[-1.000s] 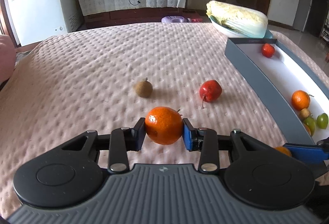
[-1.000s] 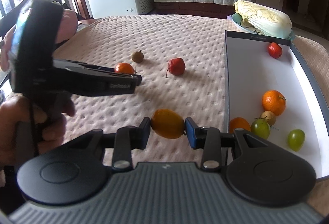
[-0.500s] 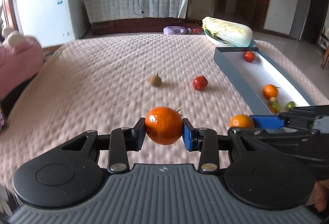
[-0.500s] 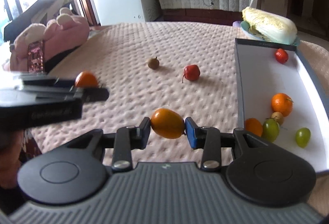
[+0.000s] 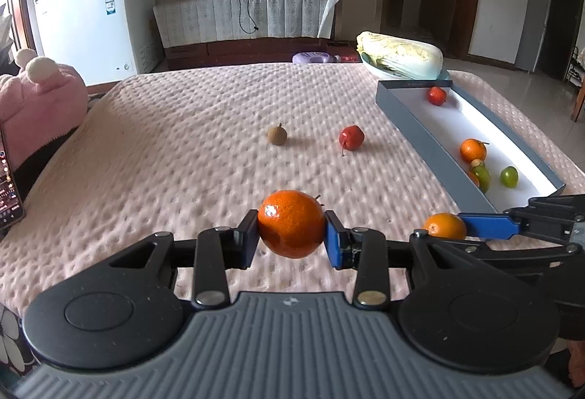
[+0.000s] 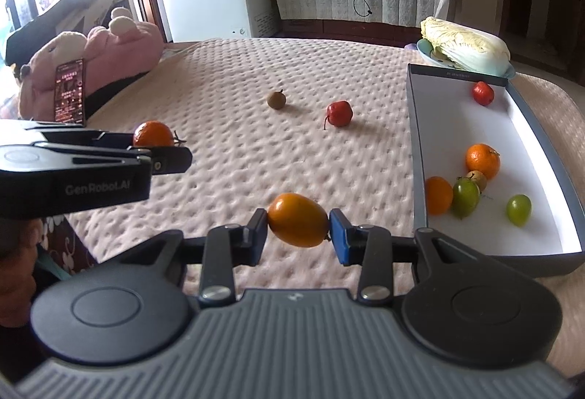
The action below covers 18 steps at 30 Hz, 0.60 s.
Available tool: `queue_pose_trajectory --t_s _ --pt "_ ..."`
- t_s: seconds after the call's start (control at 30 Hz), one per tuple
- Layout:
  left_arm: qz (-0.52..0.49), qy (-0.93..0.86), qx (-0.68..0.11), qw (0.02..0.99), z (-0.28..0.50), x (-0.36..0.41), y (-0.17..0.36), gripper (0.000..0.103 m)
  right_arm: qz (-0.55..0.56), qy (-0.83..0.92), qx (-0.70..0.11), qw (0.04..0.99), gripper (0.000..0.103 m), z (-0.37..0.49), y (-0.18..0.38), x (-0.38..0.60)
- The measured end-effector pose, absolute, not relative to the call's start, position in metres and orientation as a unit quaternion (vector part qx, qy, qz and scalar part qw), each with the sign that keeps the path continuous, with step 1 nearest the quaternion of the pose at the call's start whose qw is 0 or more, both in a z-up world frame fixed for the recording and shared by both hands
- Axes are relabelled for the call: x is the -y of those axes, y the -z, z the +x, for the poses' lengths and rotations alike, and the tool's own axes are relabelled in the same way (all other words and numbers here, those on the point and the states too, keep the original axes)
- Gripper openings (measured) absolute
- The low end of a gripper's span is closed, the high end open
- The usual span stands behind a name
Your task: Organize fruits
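My left gripper [image 5: 291,243] is shut on an orange mandarin [image 5: 291,224], held above the pink bedspread [image 5: 182,150]. My right gripper [image 6: 298,234] is shut on a smooth oval orange fruit [image 6: 298,219], also above the spread, left of the grey tray [image 6: 416,143]. The tray holds a red fruit [image 6: 482,93], an orange [image 6: 482,160], green fruits [image 6: 518,209] and others. A small brown fruit [image 6: 276,100] and a red fruit [image 6: 340,113] lie loose mid-spread. In the right wrist view the left gripper [image 6: 161,152] shows at the left with its mandarin.
A cabbage on a plate [image 5: 400,56] sits beyond the tray's far end. A pink plush toy [image 6: 109,59] and a phone [image 6: 69,90] are at the left edge. A white freezer [image 5: 95,33] and a draped bench stand behind.
Both grippers have pulled back and risen with their fruits, so more of the spread and room shows. The loose fruits and the tray's contents have not moved.
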State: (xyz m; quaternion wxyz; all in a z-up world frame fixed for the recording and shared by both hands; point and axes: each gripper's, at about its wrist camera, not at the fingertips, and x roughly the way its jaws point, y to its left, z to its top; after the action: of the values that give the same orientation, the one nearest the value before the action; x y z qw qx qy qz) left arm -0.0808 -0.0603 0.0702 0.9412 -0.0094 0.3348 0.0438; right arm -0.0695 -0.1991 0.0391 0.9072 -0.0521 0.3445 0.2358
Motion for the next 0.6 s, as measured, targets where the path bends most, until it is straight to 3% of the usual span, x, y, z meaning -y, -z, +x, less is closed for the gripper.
queue_pose_trajectory --t_s 0.6 --pt "-0.01 -0.041 -0.329 0.943 -0.0718 0.0593 -0.0699 0.043 -0.044 -0.244 -0.342 0.906 0.04 -0.064 -0.0399 0.203"
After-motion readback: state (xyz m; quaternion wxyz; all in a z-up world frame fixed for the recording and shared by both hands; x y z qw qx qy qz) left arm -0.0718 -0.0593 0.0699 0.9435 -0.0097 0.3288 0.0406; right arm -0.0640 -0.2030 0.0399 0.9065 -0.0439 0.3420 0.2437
